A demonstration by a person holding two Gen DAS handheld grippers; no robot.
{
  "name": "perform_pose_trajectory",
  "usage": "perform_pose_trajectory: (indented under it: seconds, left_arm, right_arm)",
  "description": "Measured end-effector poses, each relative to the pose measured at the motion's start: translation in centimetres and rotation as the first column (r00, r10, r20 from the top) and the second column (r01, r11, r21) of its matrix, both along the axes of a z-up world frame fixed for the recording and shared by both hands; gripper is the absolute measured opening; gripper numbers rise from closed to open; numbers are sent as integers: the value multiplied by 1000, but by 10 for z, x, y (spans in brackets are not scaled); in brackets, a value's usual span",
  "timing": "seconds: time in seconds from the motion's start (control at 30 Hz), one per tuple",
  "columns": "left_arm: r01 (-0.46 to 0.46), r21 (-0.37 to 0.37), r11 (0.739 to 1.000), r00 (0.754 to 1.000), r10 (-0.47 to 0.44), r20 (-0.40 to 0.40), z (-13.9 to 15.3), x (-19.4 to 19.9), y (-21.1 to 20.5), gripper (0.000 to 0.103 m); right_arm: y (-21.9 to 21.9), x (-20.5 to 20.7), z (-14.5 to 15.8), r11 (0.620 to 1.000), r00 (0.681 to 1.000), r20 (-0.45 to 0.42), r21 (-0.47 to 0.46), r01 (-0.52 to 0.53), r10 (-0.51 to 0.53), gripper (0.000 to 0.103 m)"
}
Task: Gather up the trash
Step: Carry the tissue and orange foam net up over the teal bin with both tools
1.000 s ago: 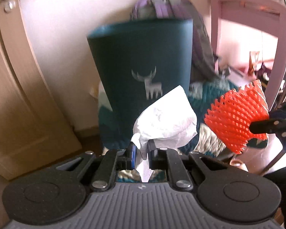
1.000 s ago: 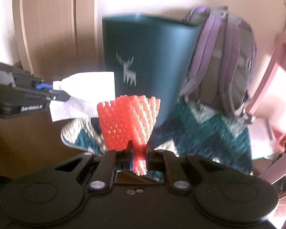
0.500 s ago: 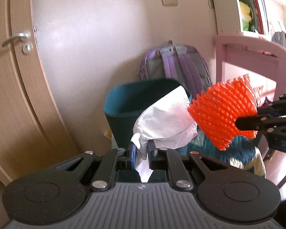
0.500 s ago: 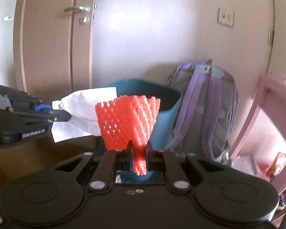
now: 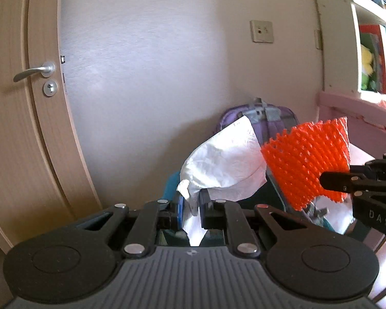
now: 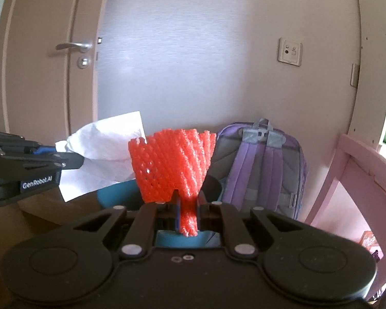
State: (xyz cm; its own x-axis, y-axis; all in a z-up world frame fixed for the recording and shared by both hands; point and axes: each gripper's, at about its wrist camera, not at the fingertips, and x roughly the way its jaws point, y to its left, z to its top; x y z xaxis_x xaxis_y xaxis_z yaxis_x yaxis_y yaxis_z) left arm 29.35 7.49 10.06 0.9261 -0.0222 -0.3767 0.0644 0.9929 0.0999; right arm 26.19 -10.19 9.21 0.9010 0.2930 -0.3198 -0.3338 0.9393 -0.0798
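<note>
My left gripper is shut on a crumpled white tissue that fans up above its fingers. My right gripper is shut on an orange foam net. Both pieces hang over the teal trash bin, of which only a strip of rim and dark inside shows below them. In the left wrist view the orange foam net and the right gripper come in from the right. In the right wrist view the white tissue and the left gripper come in from the left.
A purple backpack leans on the wall behind the bin. A wooden door with a metal handle stands to the left. A pink chair and a white bookshelf are on the right. A wall socket sits higher up.
Both grippers rose with their loads: the teal bin dropped from filling the views to a strip at the bottom, and more wall, door handle and socket came into sight.
</note>
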Motion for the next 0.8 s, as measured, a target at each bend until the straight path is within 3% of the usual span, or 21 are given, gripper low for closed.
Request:
perform_pose_trajectory:
  seconds: [0.3,0.57,0.8]
  left_arm:
    - [-32,-61,998,997,27,-72,-5,72,11,12]
    - [-55,-18,998,982,50,-183,-42,130,0,12]
    - [-49,23,999,953,54,-298,-77,163,-11,12]
  right_arm:
    - [26,61,-8,999,999,-45,-45,26,-28,9]
    - [48,110,-36,990,990,-125,-134,41,-58,10]
    - [59,139,-60,984,972,-225,-176,22,-62,10]
